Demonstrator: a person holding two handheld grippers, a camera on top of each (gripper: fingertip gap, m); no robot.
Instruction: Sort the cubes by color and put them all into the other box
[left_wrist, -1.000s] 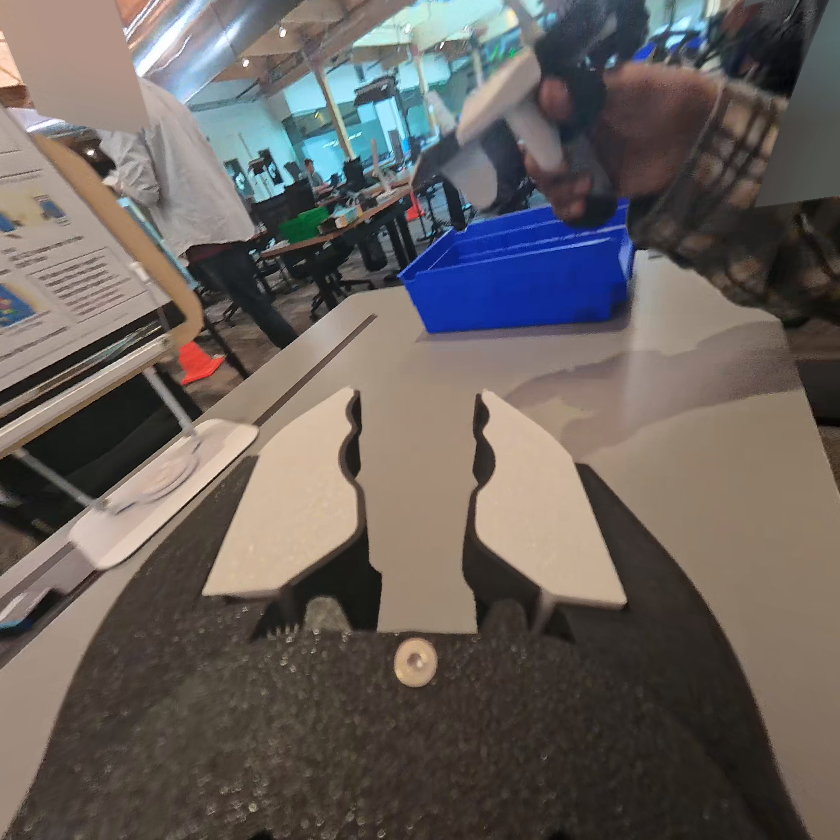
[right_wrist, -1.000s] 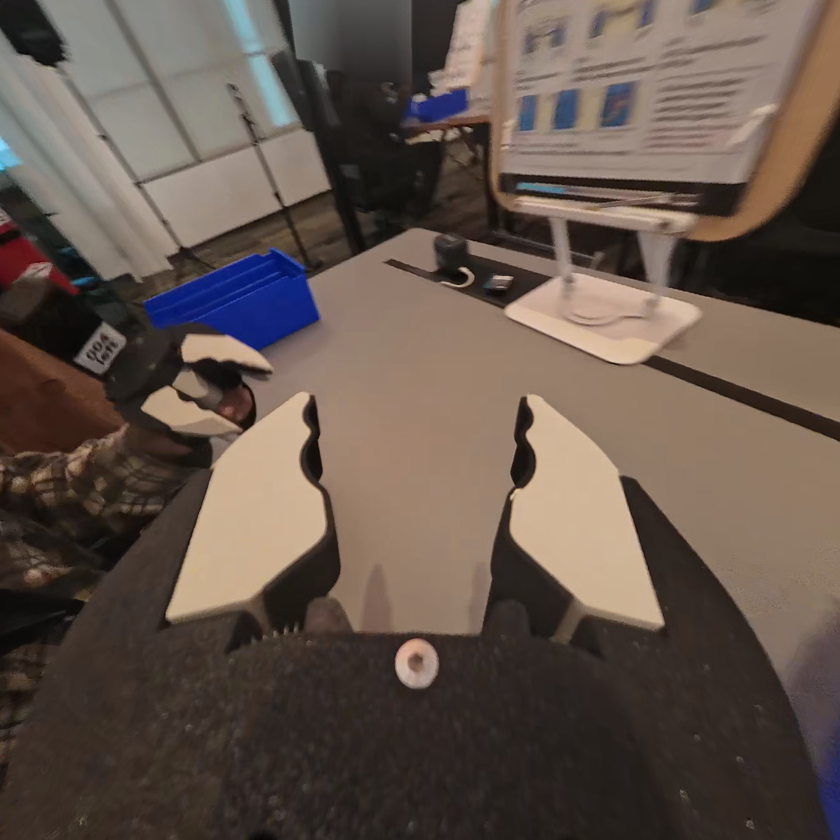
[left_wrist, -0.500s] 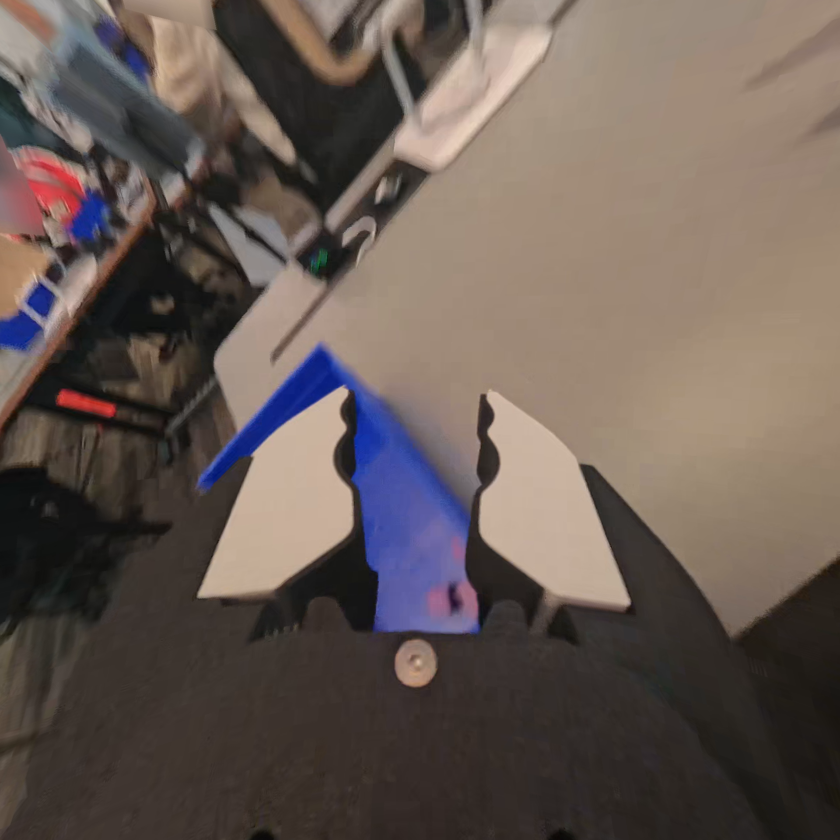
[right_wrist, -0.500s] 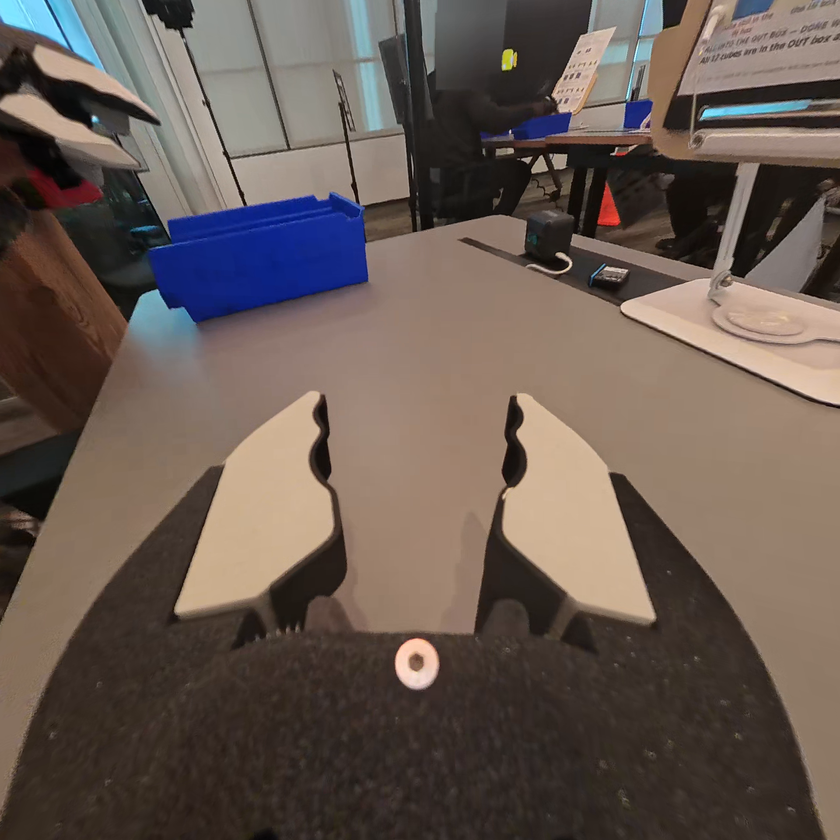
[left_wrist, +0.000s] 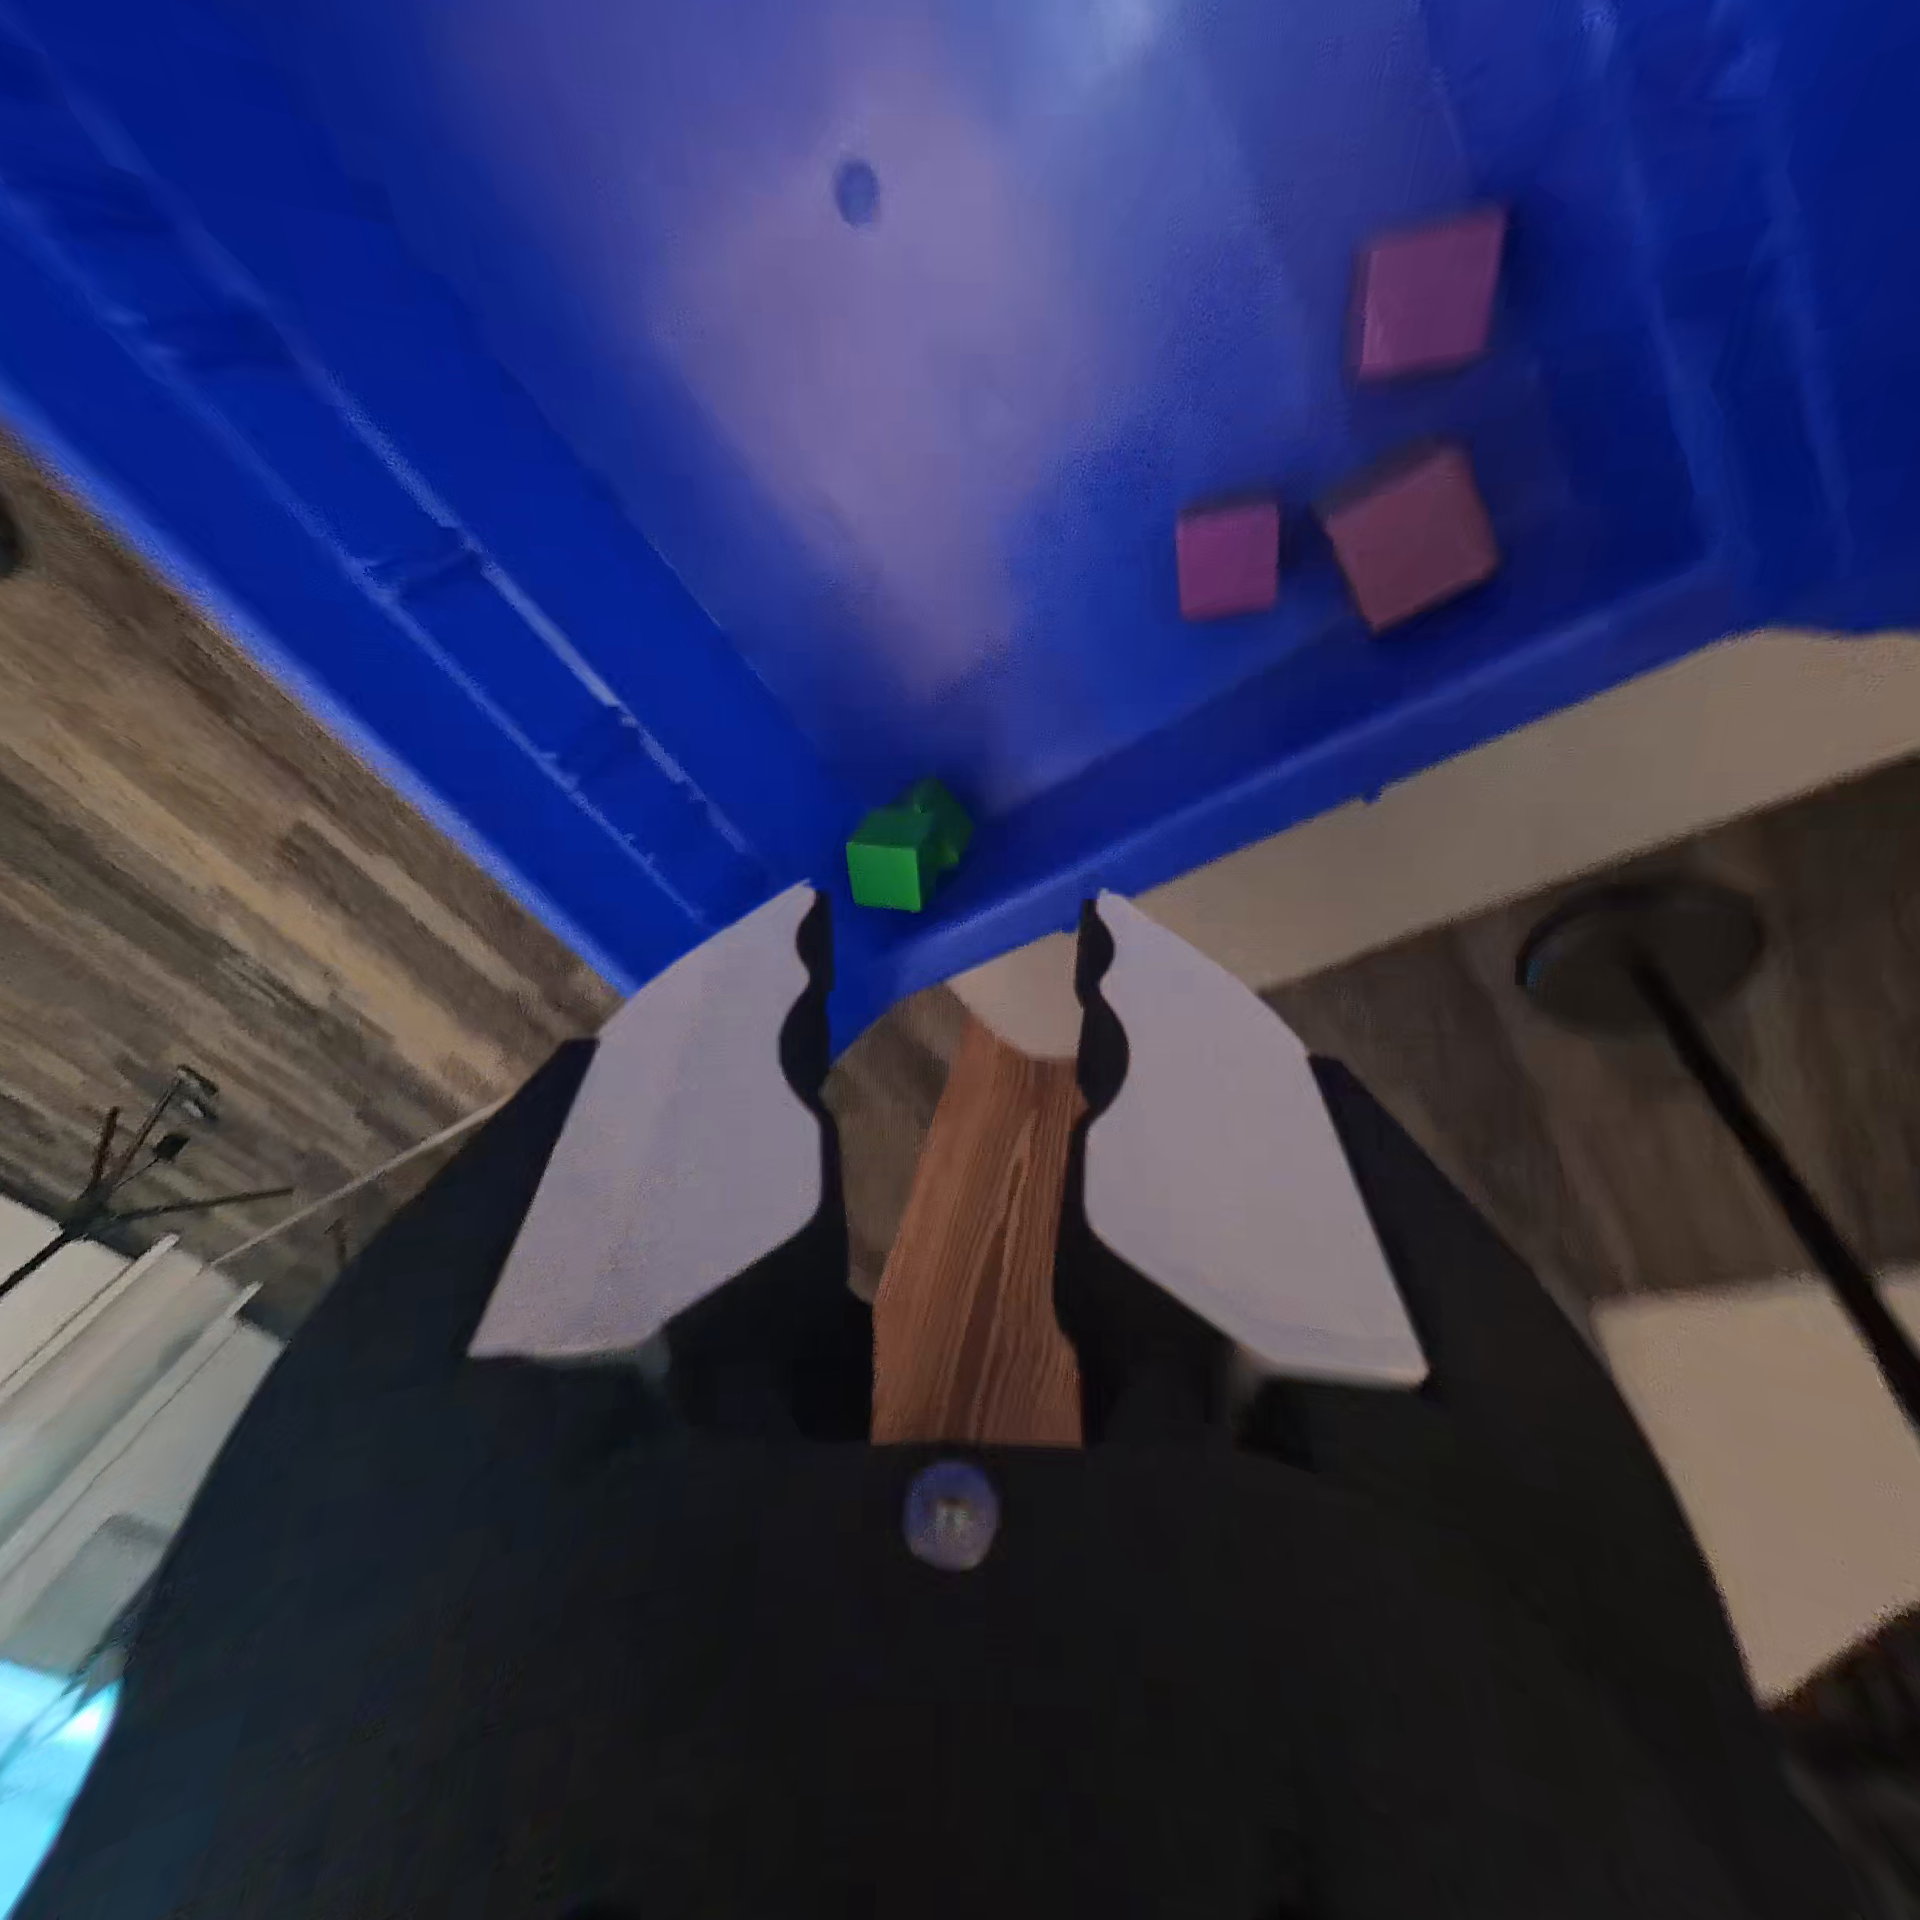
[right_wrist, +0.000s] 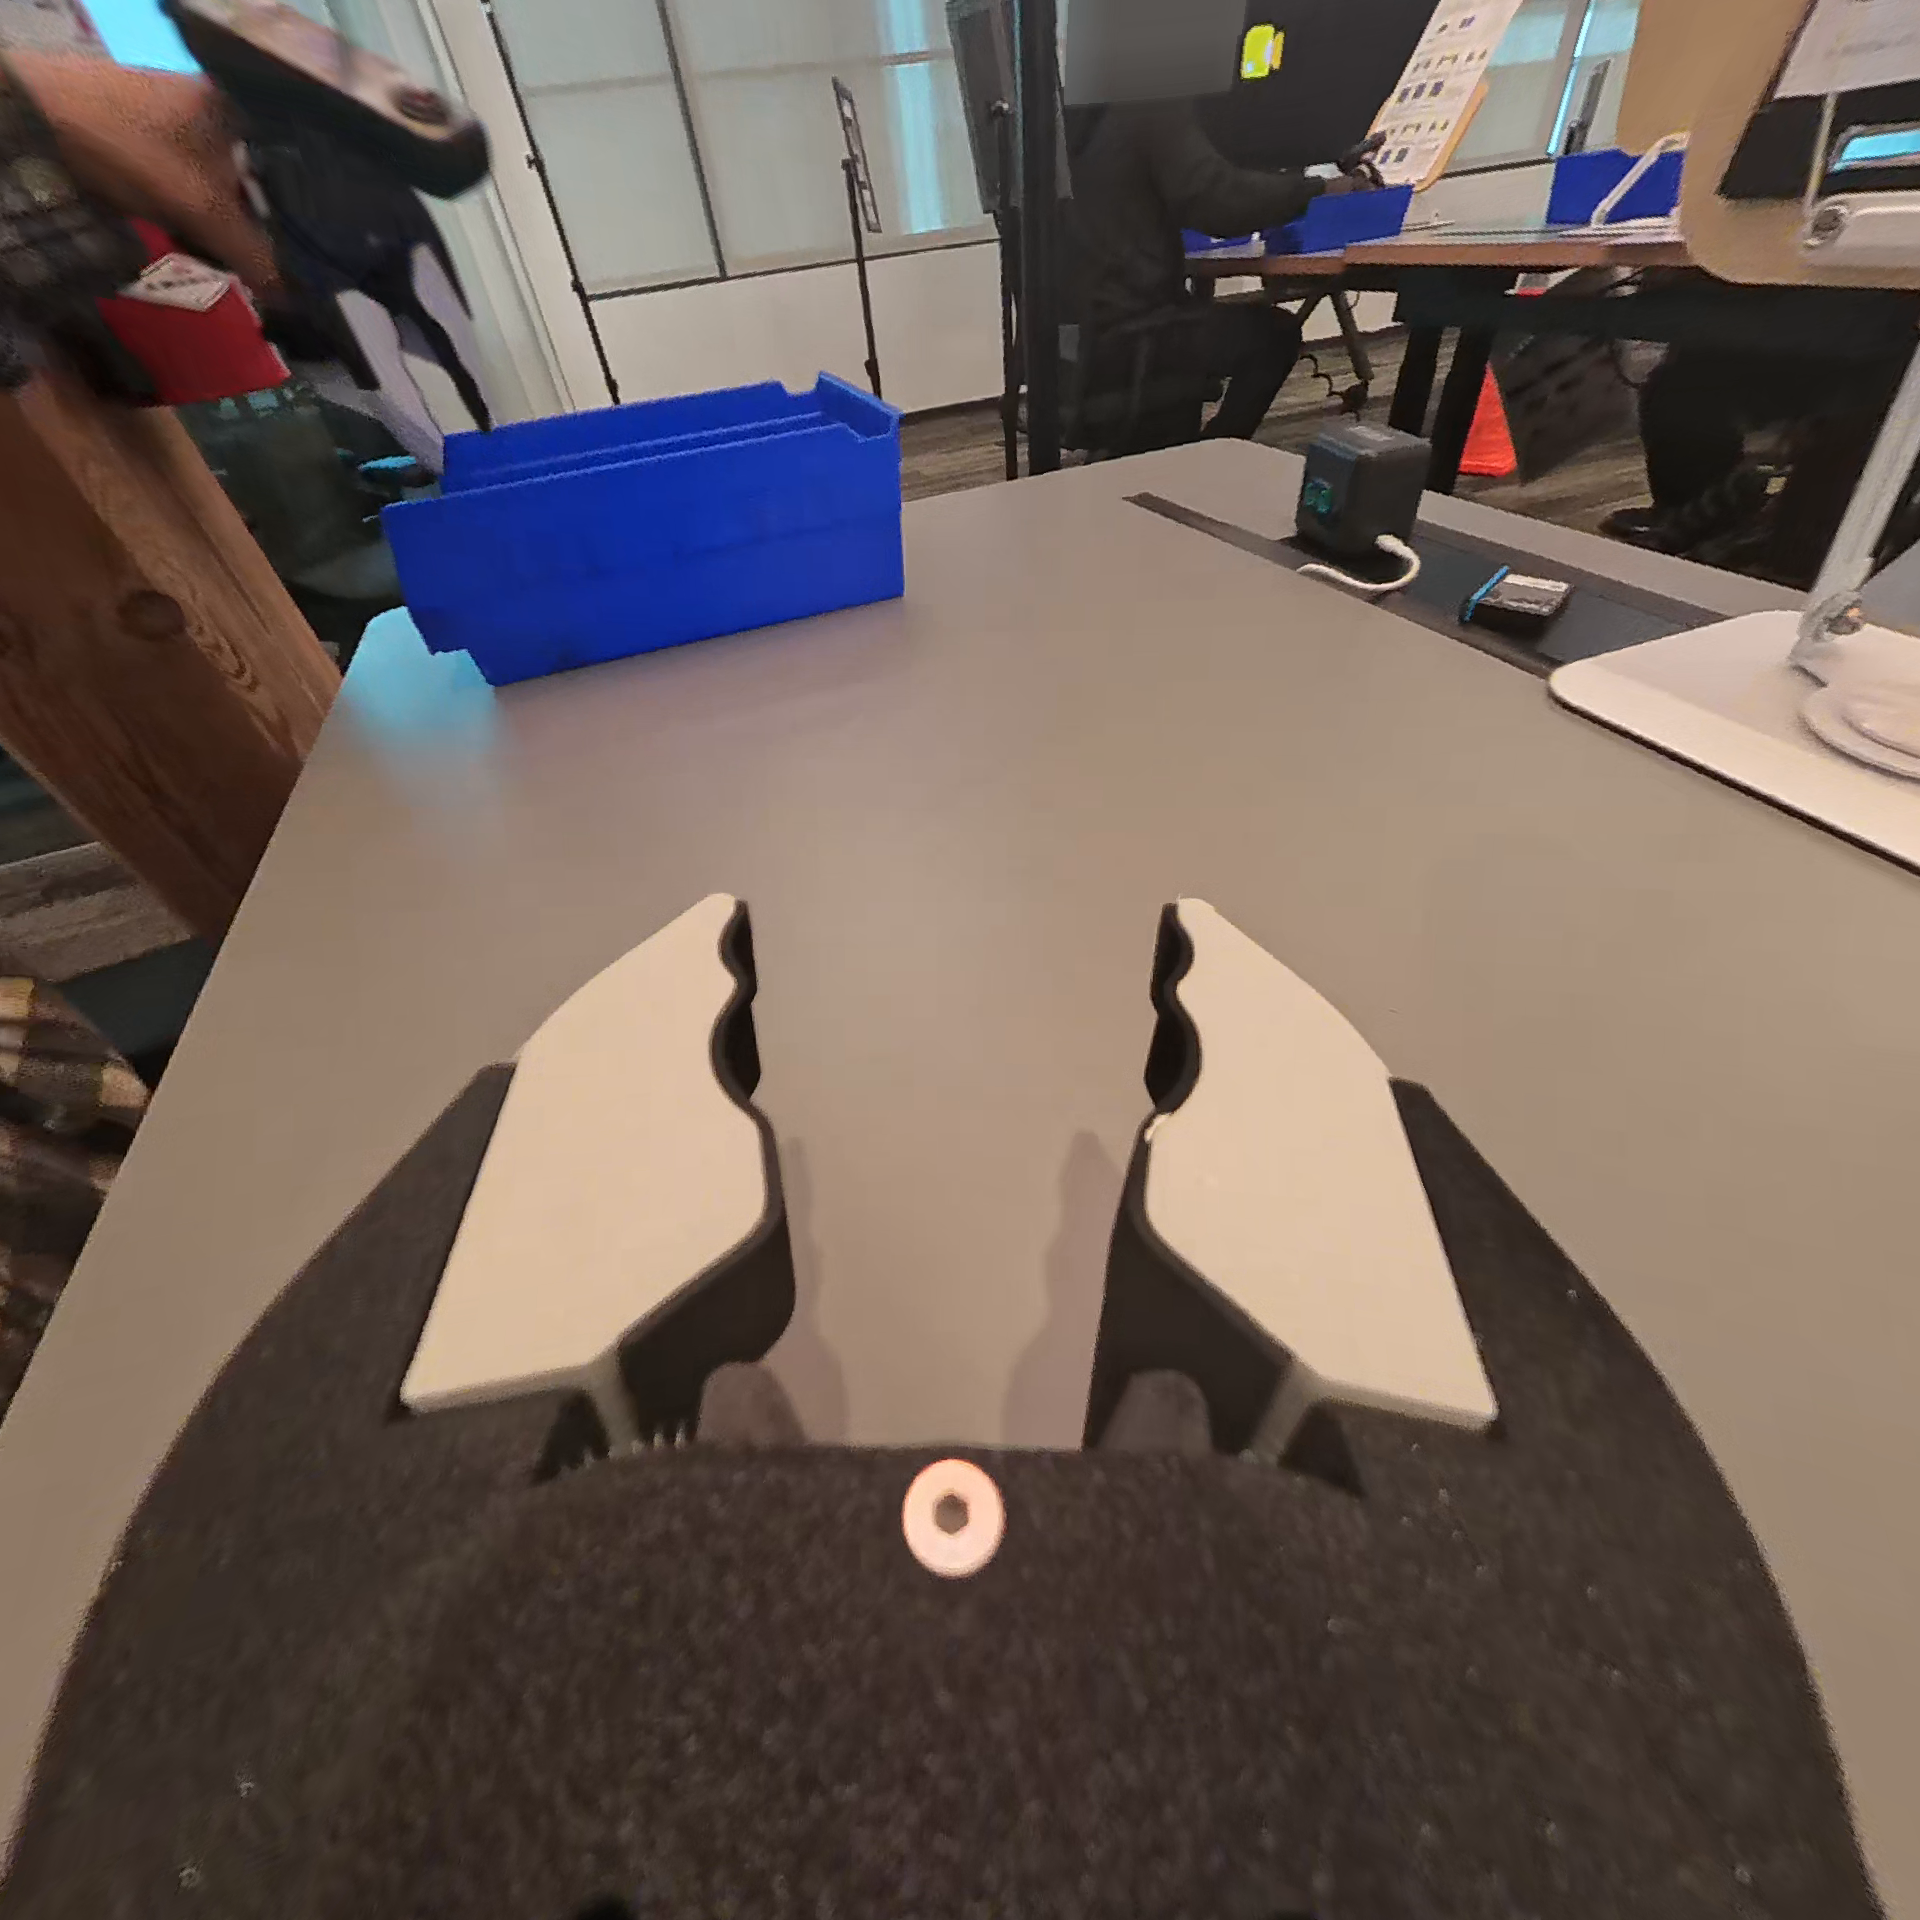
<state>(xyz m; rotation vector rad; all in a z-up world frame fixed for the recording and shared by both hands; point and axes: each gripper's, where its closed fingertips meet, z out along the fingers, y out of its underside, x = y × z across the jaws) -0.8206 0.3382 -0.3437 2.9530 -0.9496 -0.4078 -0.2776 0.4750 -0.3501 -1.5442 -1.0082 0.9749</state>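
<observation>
You see one blue box (left_wrist: 727, 364) filling the upper frame of the left wrist view. It holds four cubes: one green (left_wrist: 902, 860) at centre, two purple (left_wrist: 1429, 299) (left_wrist: 1226, 554) and one brownish (left_wrist: 1411, 535) at upper right.

I see a glossy blue plastic box (left_wrist: 727, 416) with a smooth floor; at my two o'clock in it lie matt purple cubes (left_wrist: 1429, 296). The table (right_wrist: 1039, 779) looks smooth, matt grey; the post (right_wrist: 125, 644) at nine o'clock is grained wood.

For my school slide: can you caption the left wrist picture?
Open left tool above a blue box holding a green cube and three pinkish cubes.
</observation>
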